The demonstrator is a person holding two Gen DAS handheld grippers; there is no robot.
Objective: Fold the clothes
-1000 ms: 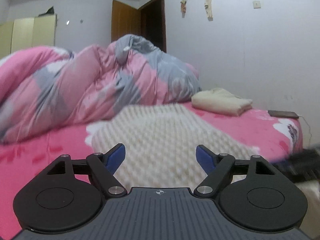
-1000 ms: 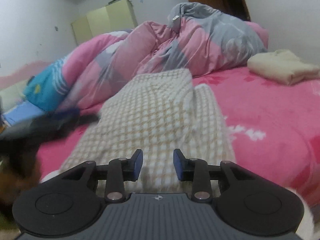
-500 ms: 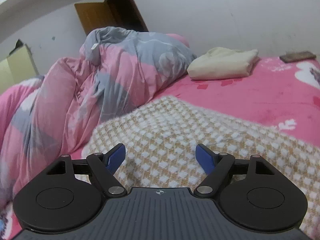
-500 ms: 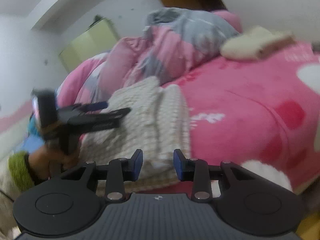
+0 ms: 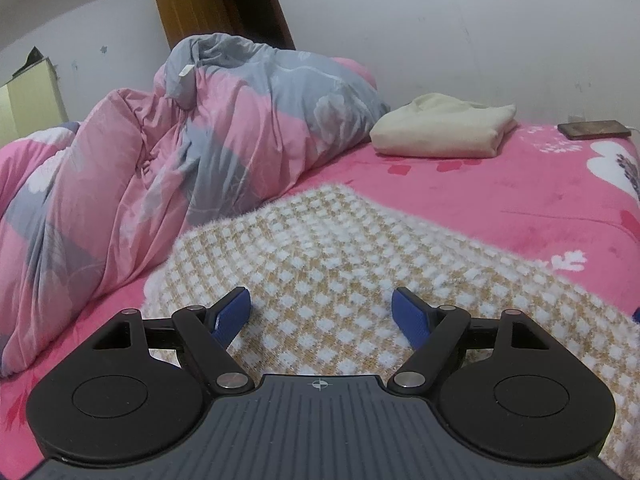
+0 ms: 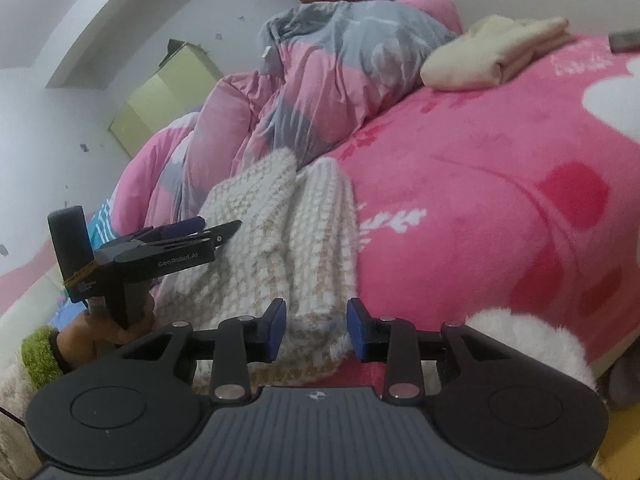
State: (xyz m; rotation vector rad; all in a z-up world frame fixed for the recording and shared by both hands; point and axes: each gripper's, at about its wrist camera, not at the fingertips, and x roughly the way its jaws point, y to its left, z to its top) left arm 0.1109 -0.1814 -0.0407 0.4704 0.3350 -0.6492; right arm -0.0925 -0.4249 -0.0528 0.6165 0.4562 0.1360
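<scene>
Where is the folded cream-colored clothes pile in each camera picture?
Left wrist: the folded cream pile lies upper right, on the pink bed beside the quilt.
Right wrist: the same pile lies upper right, near the top edge.
Shared landmark: the pink and grey quilt just left of it.

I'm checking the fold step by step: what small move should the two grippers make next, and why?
Probably lower both onto the near hem of the checked sweater and close. The left gripper and right gripper hover open above it, nothing is held, and the sweater lies flat on the pink bed.
</scene>
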